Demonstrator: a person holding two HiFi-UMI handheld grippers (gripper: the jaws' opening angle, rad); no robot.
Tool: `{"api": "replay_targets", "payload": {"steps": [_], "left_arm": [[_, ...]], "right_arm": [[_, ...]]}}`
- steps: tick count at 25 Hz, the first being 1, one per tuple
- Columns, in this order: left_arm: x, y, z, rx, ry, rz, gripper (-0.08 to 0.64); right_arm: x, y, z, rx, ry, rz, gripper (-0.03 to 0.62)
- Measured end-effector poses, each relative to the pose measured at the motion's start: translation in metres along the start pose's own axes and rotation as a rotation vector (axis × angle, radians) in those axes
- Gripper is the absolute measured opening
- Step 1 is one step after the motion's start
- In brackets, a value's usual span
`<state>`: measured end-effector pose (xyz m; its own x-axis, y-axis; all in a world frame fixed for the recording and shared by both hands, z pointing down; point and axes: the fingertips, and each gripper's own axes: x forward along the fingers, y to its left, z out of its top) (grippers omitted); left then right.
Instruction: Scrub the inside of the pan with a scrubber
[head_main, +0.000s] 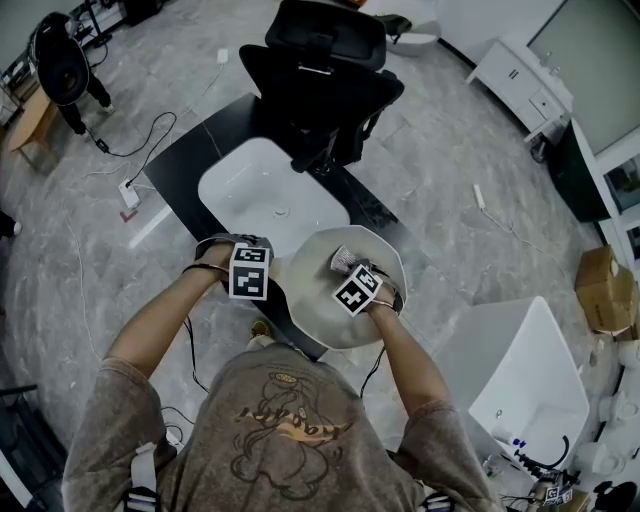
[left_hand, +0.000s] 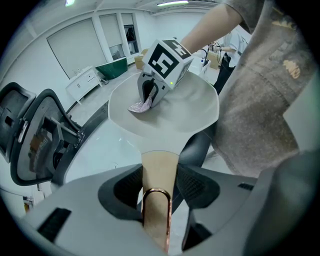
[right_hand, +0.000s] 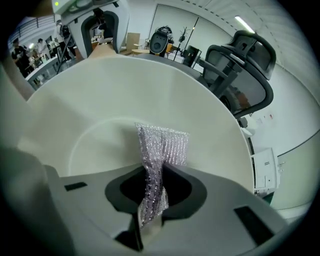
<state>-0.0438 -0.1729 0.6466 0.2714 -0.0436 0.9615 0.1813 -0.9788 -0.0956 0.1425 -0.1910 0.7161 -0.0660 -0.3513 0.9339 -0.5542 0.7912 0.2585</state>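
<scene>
Right claw (right_hand: 157, 180): is pinching a silvery, sparkly mesh scrubber (right_hand: 165, 145) tight between its pads, pointing steeply down.
Scrubber: is sticking out past the right claw's tips, its free end appearing to touch the pan's inner floor.
Pan: an off-white, wide round pan (right_hand: 100, 100) is spreading directly under the right claw.
Left claw (left_hand: 159, 184): is clamping the pan's tan wooden handle (left_hand: 160, 162), pads pressing both sides, beside the right claw.
Bench: a black bench (head_main: 190, 150) is lying beyond both claws.
Basin: a white oval basin (head_main: 265, 195) is sitting on it, just beyond the left claw.
Chair: a black office chair (head_main: 320, 70) is standing farther out.
</scene>
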Motion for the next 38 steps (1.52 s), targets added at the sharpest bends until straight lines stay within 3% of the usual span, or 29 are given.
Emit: {"api": "replay_targets", "payload": {"steps": [5, 18, 28, 38], "left_arm": [[0.000, 0.000, 0.002, -0.007, -0.004, -0.001, 0.224], [0.000, -0.002, 0.002, -0.017, 0.005, 0.000, 0.222], [0.001, -0.001, 0.003, -0.019, 0.011, 0.000, 0.222], [0.000, -0.003, 0.003, -0.021, 0.017, -0.005, 0.224]], "right_arm": [[-0.008, -0.001, -0.030, -0.034, 0.088, 0.052, 0.083], [-0.048, 0.047, -0.071, 0.019, 0.220, 0.288, 0.083], [-0.062, 0.109, -0.049, 0.052, 0.135, 0.502, 0.084], [-0.062, 0.147, 0.005, 0.136, 0.036, 0.668, 0.084]]}}
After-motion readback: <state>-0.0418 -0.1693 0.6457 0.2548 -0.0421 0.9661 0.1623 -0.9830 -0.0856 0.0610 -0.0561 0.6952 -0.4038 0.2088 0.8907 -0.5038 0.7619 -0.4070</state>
